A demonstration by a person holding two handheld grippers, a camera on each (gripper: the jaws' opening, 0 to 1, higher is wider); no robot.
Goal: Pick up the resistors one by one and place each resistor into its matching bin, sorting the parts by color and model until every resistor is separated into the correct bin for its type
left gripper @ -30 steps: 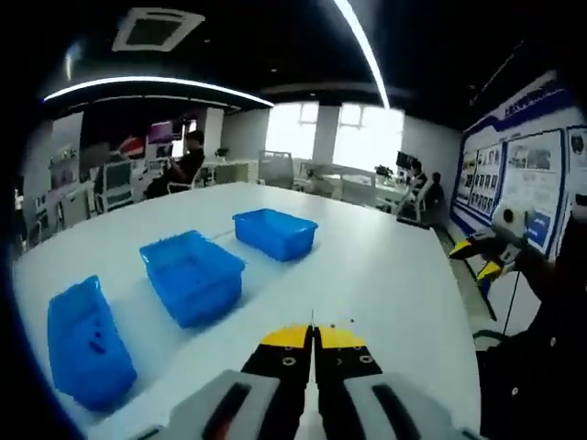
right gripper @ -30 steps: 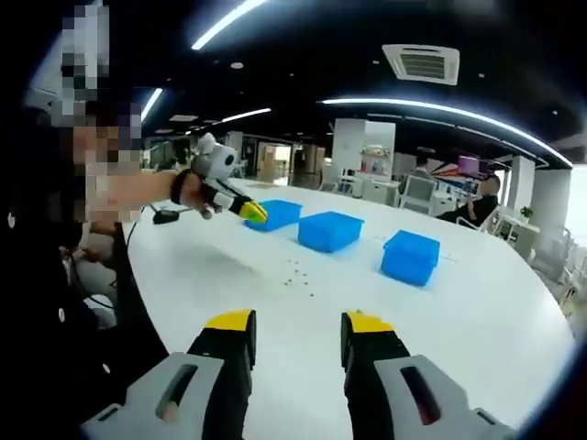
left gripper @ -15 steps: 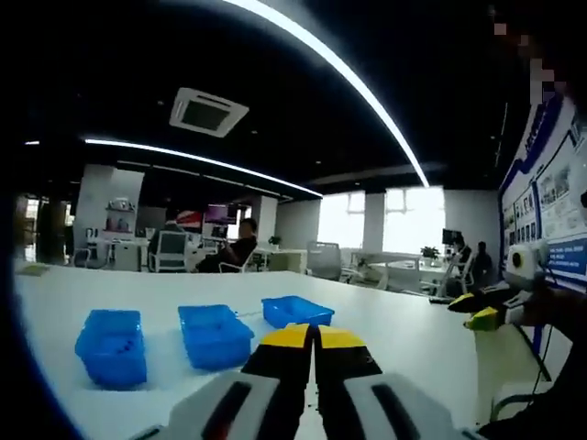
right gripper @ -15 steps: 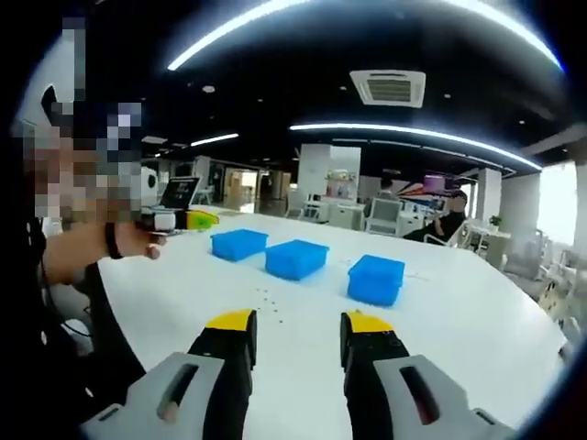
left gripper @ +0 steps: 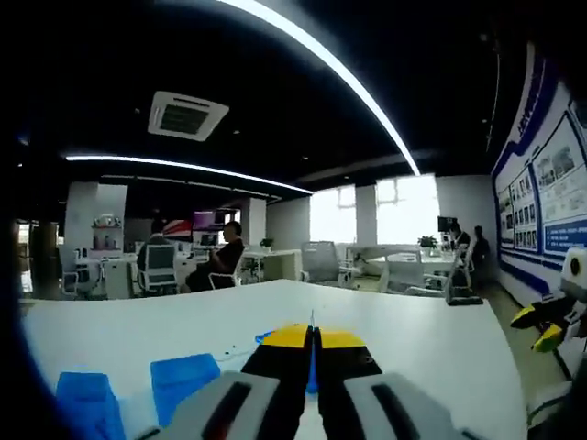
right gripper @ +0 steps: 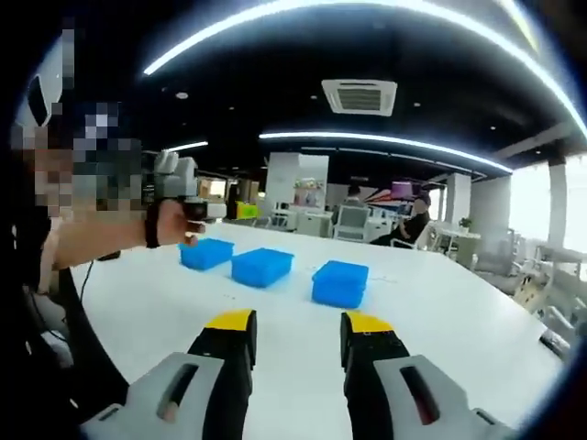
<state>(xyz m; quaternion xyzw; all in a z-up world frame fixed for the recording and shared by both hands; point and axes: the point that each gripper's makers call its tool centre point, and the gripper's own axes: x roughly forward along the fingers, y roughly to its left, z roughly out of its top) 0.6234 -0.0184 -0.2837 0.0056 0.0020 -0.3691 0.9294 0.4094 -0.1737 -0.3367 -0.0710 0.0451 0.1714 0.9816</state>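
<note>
Three blue bins (right gripper: 205, 253) (right gripper: 262, 266) (right gripper: 340, 281) stand in a row on the white table (right gripper: 440, 321). My right gripper (right gripper: 298, 323) hovers well short of them, its yellow-tipped jaws open and holding nothing. A person's hand holds my left gripper (right gripper: 188, 206) up above the table's left side. In the left gripper view my left gripper (left gripper: 312, 337) is shut, with a thin sliver poking up between the tips. Two bins (left gripper: 87, 403) (left gripper: 183, 380) lie low on the left, and a third (left gripper: 265, 336) peeks out from behind the jaws. Resistors are too small to make out.
The right gripper's (left gripper: 541, 325) yellow tips enter the left gripper view at the far right. People sit at desks (left gripper: 220, 266) beyond the table's far edge. A poster wall (left gripper: 550, 192) runs along the right. The person's arm (right gripper: 92, 243) reaches in at the left.
Both cameras have tilted upward, so bins and table sit lower in the views. The hand with the left gripper has risen higher over the table. Neither gripper's jaws changed.
</note>
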